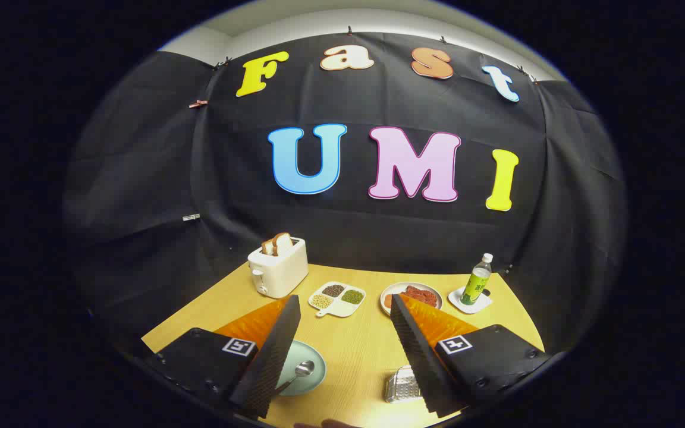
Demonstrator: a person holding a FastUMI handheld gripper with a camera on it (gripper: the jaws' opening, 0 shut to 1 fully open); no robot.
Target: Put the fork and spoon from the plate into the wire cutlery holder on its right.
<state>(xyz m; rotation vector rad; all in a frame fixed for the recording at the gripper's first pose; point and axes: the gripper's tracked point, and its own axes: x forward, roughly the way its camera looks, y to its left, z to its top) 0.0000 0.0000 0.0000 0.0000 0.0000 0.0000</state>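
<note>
My gripper (342, 342) is open above the near part of the wooden table (354, 351), its two black ribbed fingers (271, 356) spread wide with nothing between them. A pale green plate (310, 371) lies beside the left finger, partly hidden by it. On the plate rests a metal spoon (299, 371), bowl pointing away from me. The fork is hidden from me. The silver wire cutlery holder (401, 385) sits just inside the right finger, partly covered by it.
A white toaster (278, 267) with bread slices stands at the far left. Beyond the fingers are a divided white dish of beans (338, 297), a plate of red food (417, 294), and a green bottle (477, 280) on a white coaster.
</note>
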